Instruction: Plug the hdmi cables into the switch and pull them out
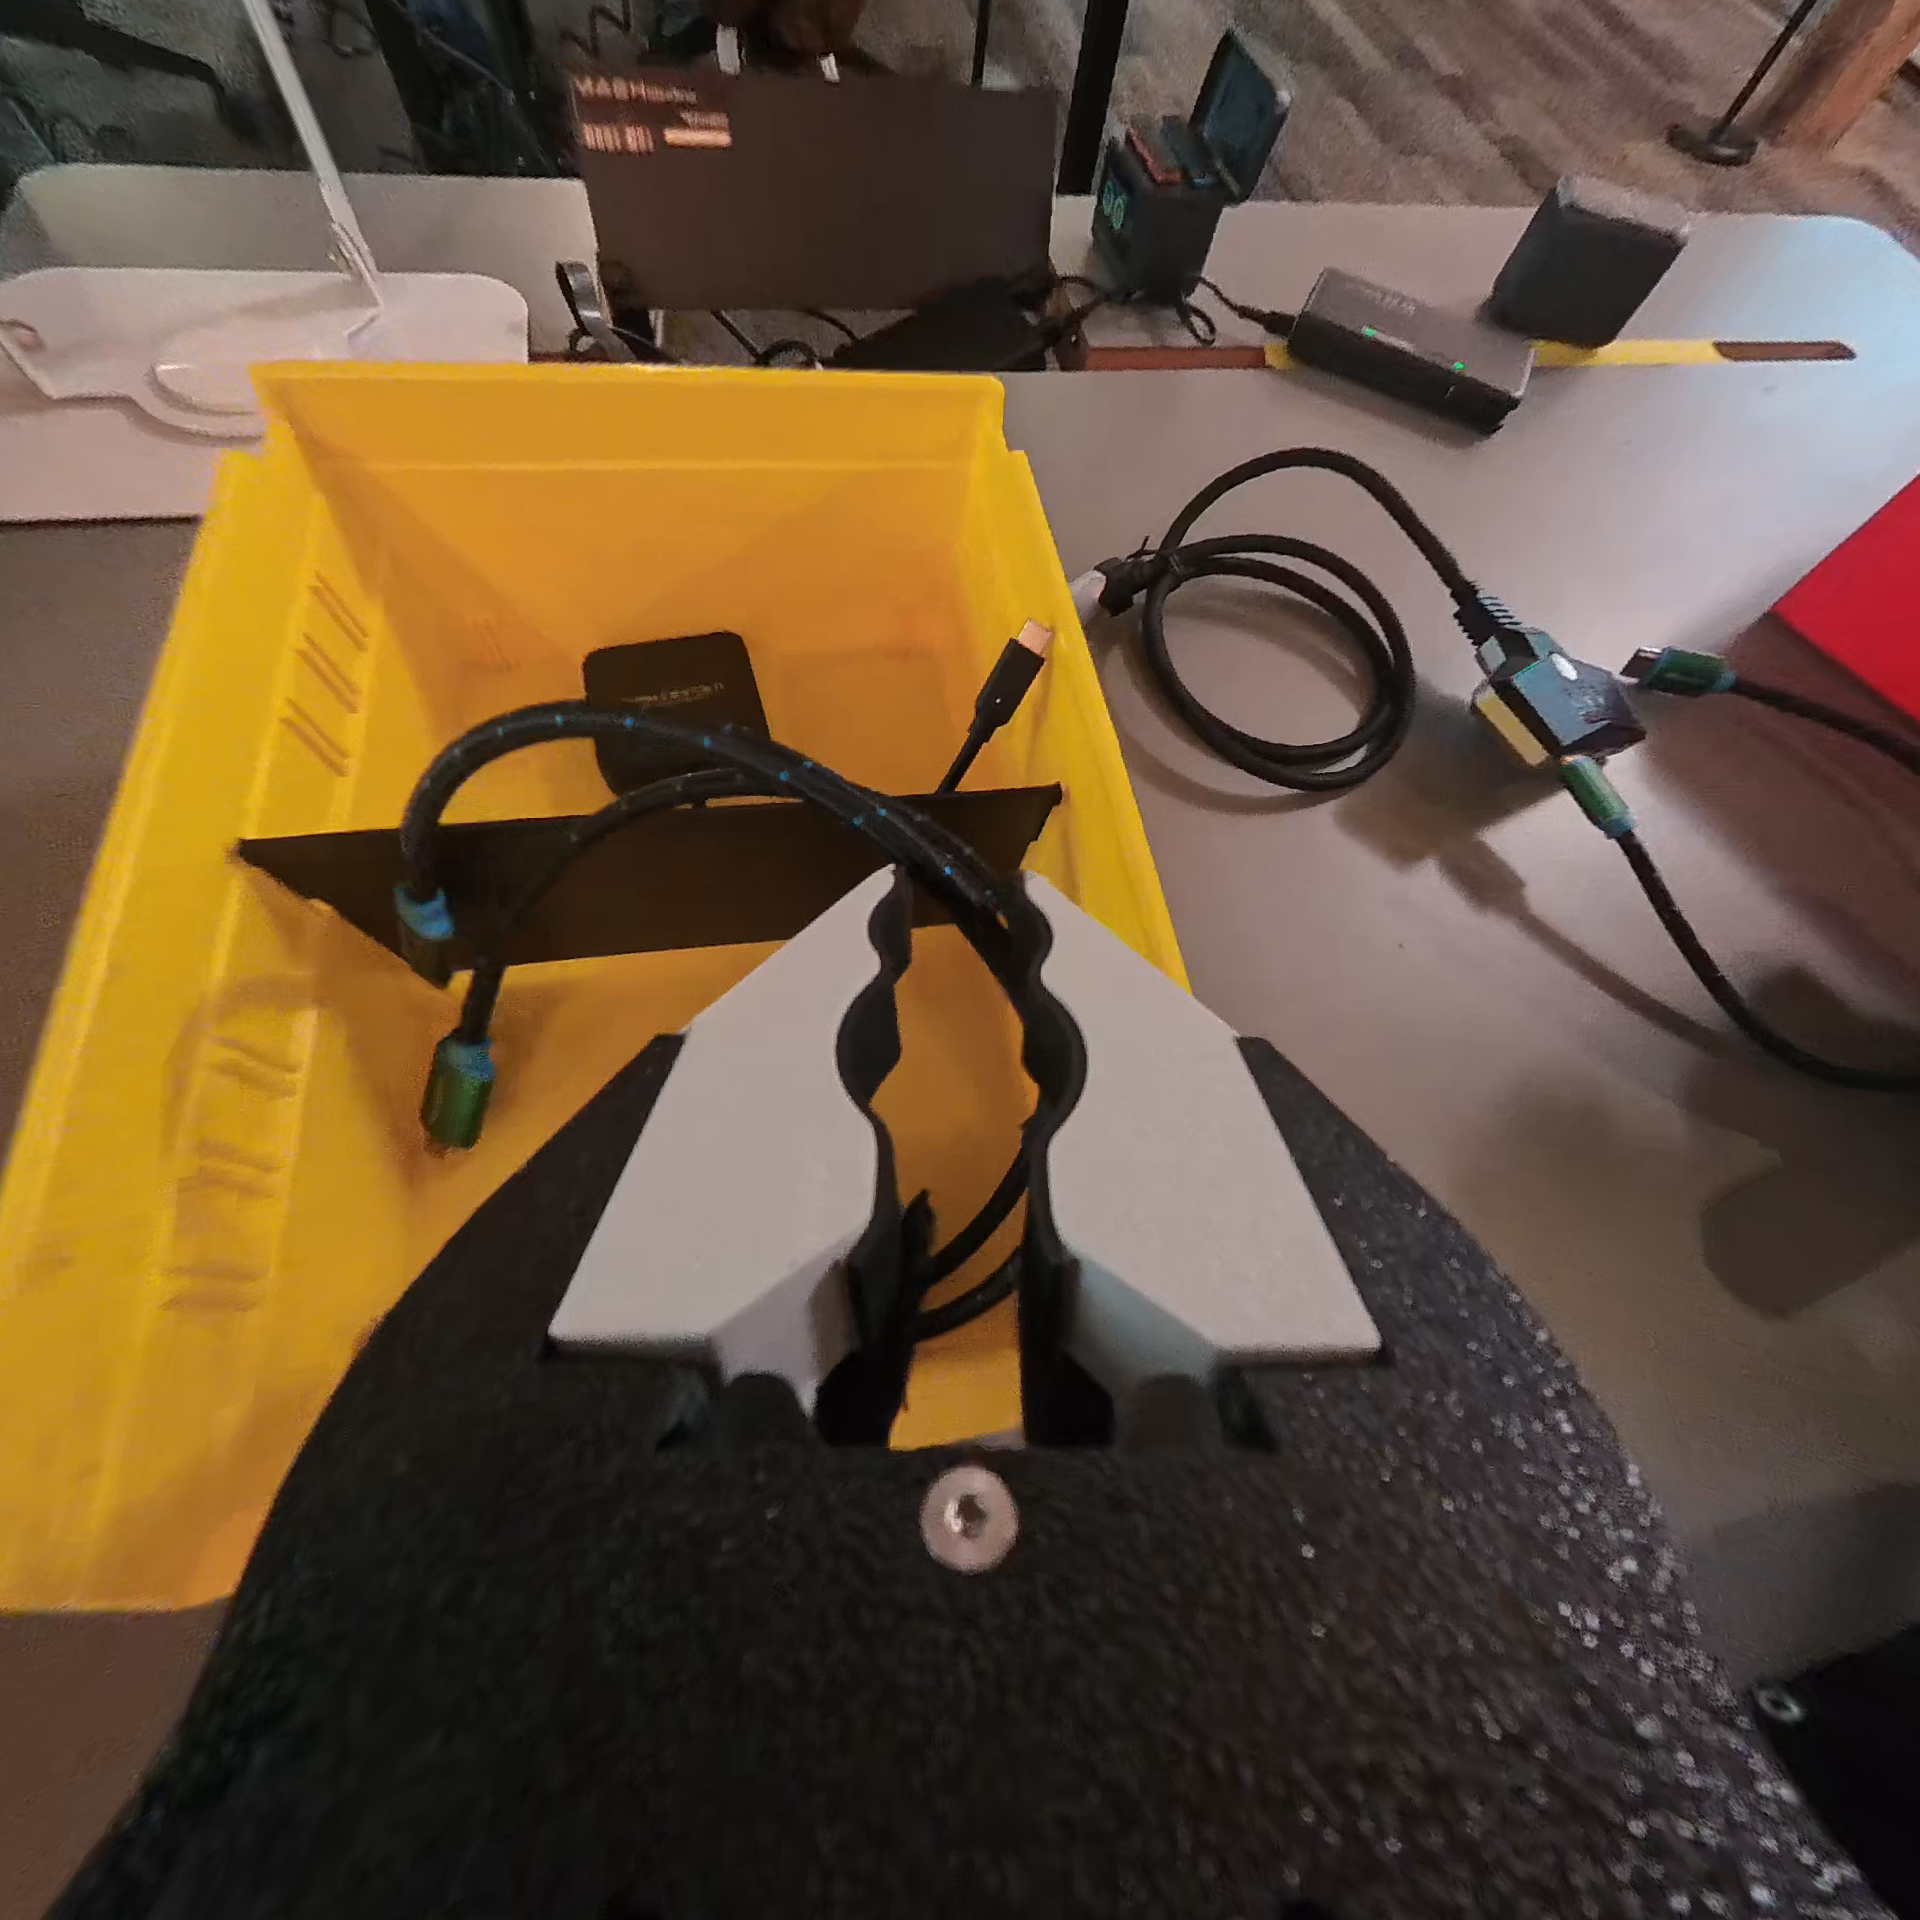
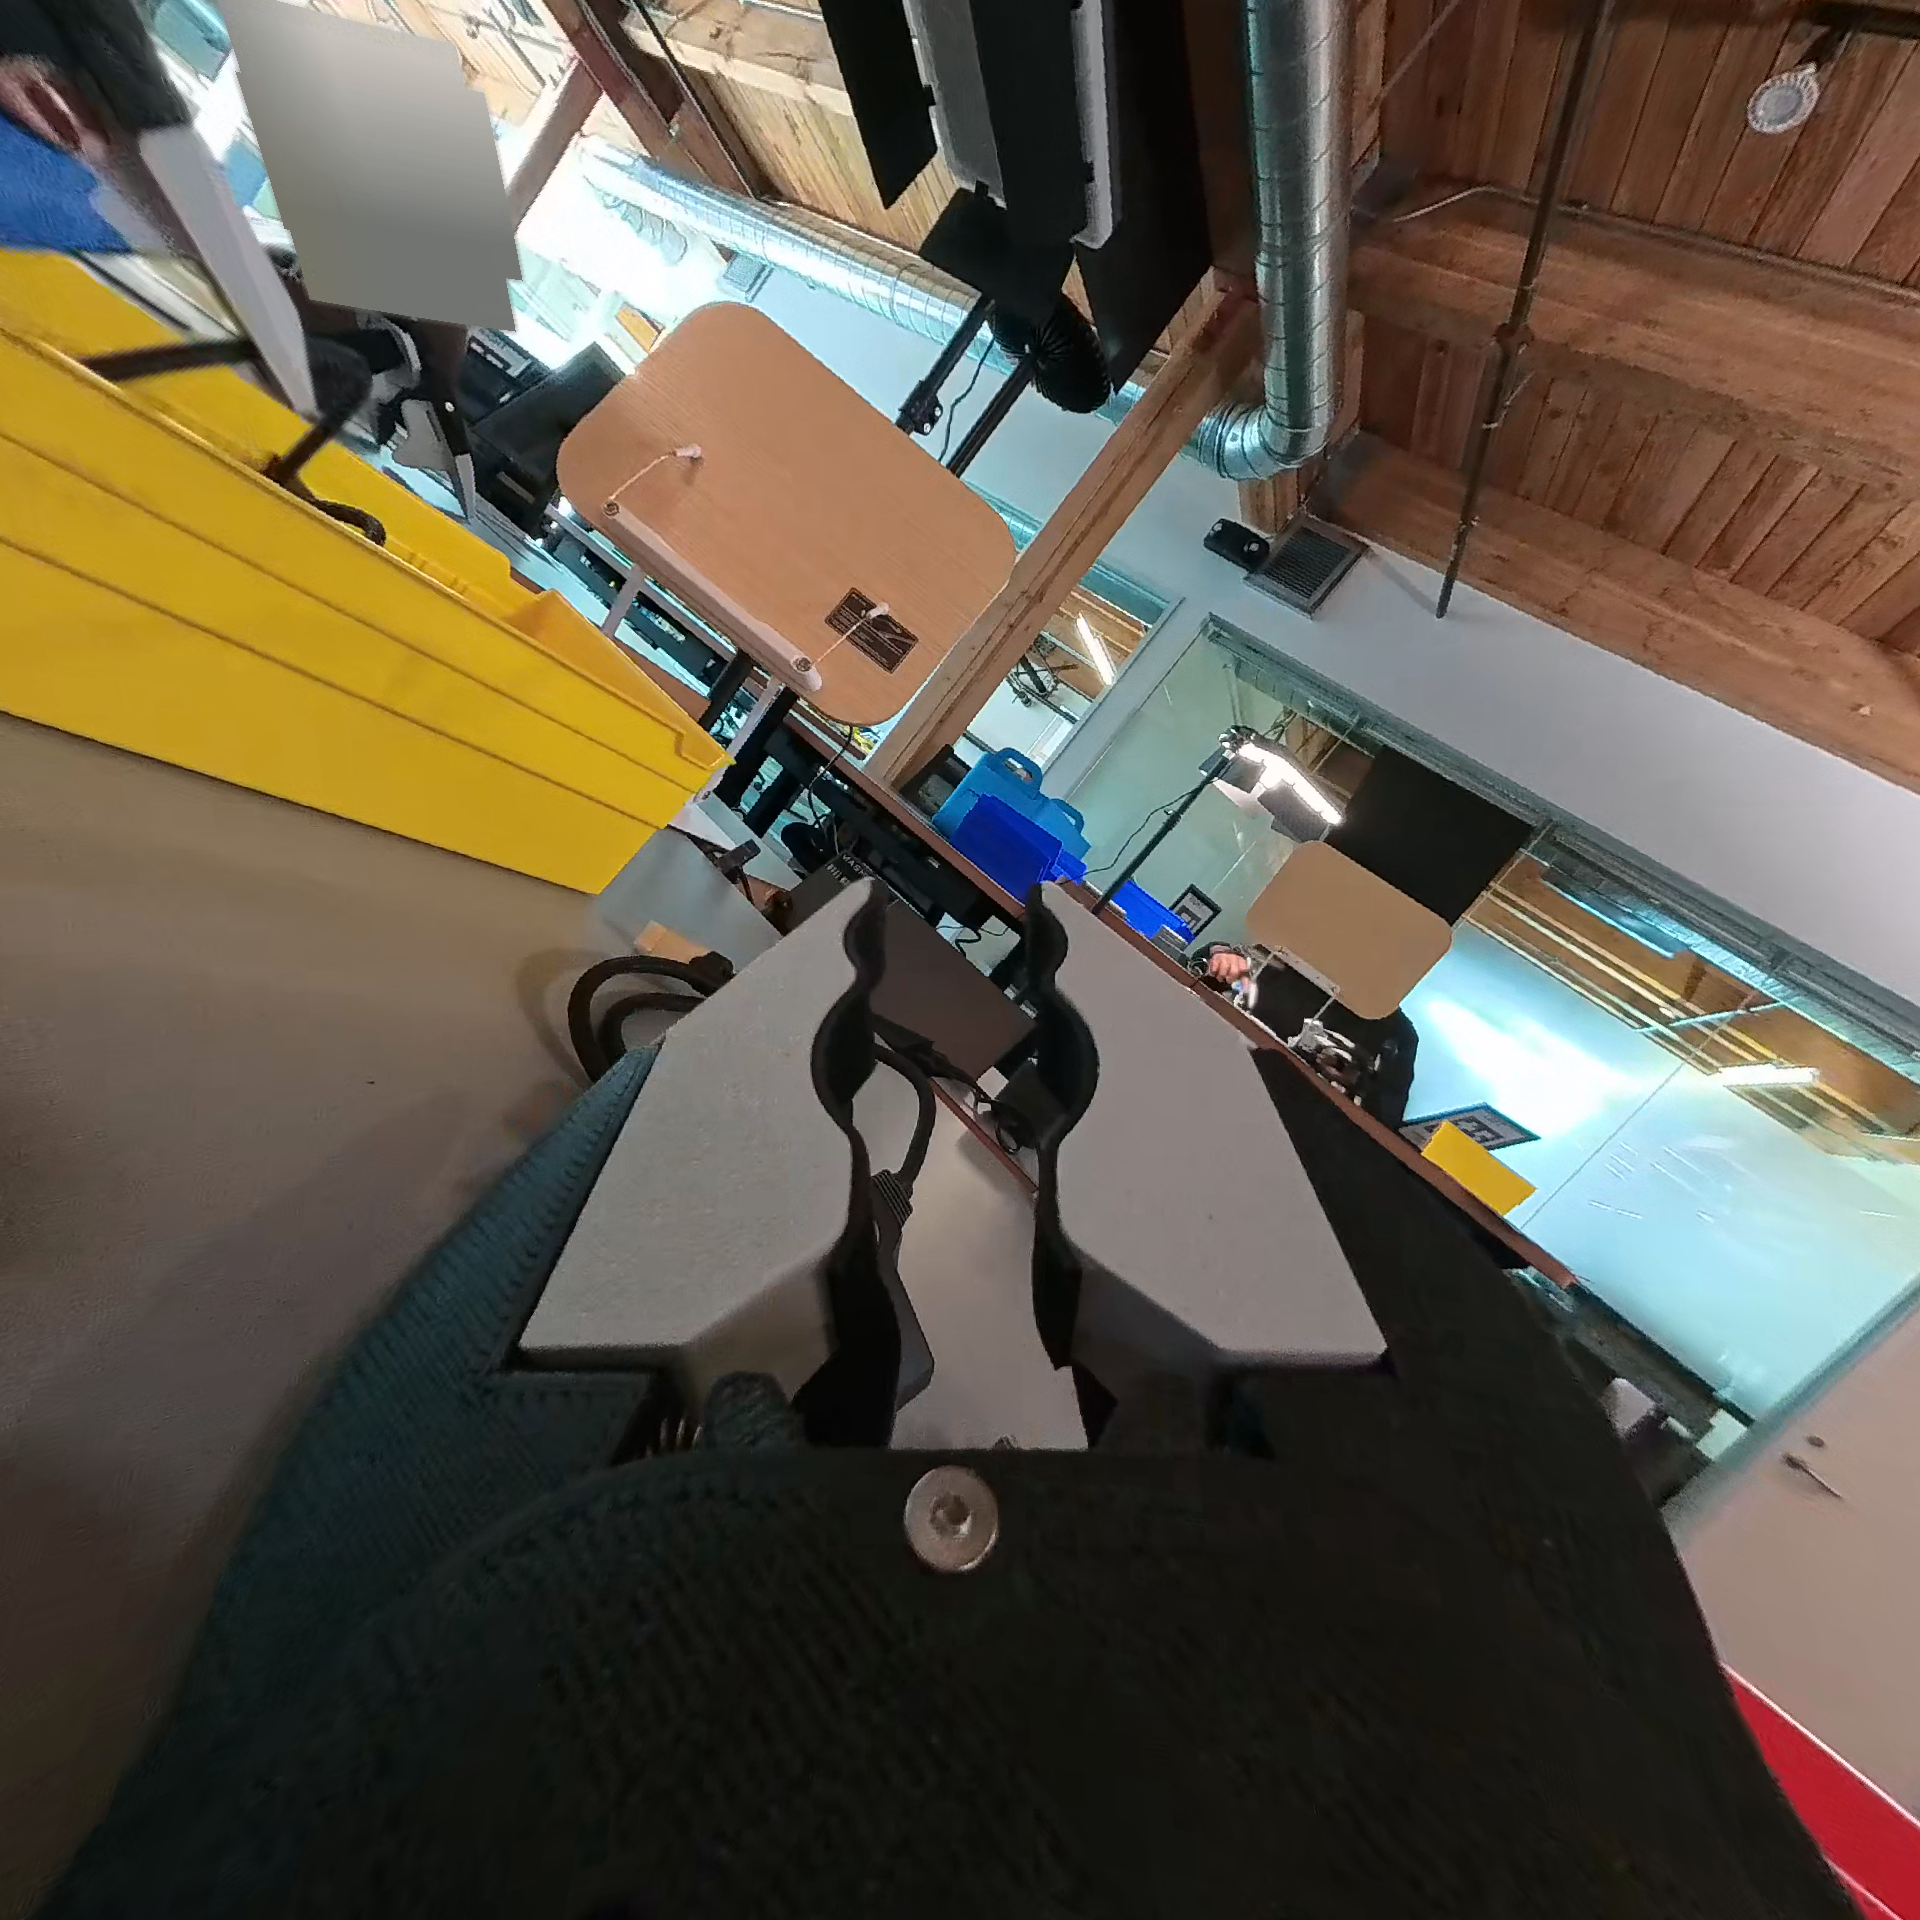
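Note:
My left gripper (image 1: 961, 894) hangs over the yellow bin (image 1: 644, 436). Its fingertips are shut on a doubled black braided HDMI cable with blue flecks (image 1: 727, 753). The cable arches over the bin's black divider (image 1: 665, 883), and its blue-green plugs (image 1: 457, 1086) hang at the left. The HDMI switch (image 1: 1553, 707) lies on the grey table (image 1: 1351, 1039) to the right, with green-collared plugs in it. My right gripper (image 2: 956, 914) is tilted upward with its fingers apart. A black plug on a black cable (image 2: 899, 1247) shows beside its left pad, and the right pad is clear of it.
A coiled black cable (image 1: 1278, 665) lies between the bin and the switch and also shows in the right wrist view (image 2: 623, 1008). A small black box (image 1: 670, 696) and a thin cable (image 1: 997, 696) sit in the bin's far compartment. A red object (image 1: 1860, 613) is at the right, and chargers line the table's back edge. Some 30 cm of space lies between my two pairs of fingers.

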{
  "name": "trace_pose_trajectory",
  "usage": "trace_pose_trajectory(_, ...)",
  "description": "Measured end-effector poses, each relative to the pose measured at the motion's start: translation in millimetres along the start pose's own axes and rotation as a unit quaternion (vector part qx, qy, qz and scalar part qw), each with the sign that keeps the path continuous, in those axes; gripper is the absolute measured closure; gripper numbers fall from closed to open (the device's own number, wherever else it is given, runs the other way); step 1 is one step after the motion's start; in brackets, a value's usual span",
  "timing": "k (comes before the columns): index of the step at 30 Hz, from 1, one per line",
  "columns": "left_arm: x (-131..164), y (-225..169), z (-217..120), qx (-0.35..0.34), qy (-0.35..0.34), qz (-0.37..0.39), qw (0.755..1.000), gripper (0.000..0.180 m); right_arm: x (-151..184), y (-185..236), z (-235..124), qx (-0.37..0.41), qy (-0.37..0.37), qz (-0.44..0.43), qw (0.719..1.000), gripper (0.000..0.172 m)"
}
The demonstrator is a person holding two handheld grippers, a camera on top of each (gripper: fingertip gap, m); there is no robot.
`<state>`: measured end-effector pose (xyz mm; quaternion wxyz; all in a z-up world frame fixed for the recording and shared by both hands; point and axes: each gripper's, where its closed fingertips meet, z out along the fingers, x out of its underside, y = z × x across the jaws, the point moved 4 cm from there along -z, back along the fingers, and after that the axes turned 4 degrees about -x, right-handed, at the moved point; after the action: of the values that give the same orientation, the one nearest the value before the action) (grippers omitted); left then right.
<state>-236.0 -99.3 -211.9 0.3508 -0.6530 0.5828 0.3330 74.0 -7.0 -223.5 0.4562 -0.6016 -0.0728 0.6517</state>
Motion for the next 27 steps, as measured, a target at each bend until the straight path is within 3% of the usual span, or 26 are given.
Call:
trace_pose_trajectory(8, -46.7, -1.7, -75.4, 0.000, -0.135, 0.035, 0.990, 0.173, -2.8, -0.4, 0.1, 0.004, -0.002, -0.011, 1.000, 0.149)
trace_pose_trajectory(14, -93.5, -67.6, -115.2, 0.126, -0.256, 0.119, 0.951, 0.177, -0.9, -12.8, -2.8, 0.030, 0.005, -0.023, 0.999, 0.150)
trace_pose_trajectory(20, -124.0, -148.4, -120.7, 0.309, -0.316, 0.154, 0.884, 0.176, 8.3, -44.9, -13.2, 0.100, 0.032, -0.048, 0.993, 0.151)
trace_pose_trajectory(23, -125.9, -189.2, -106.8, 0.425, -0.314, 0.123, 0.840, 0.177, 17.2, -63.9, -21.5, 0.145, 0.055, -0.060, 0.986, 0.153)
trace_pose_trajectory(27, -113.3, -231.8, -84.0, 0.629, -0.251, 0.020, 0.736, 0.177, 21.2, -87.2, -33.2, 0.194, 0.062, -0.054, 0.978, 0.153)
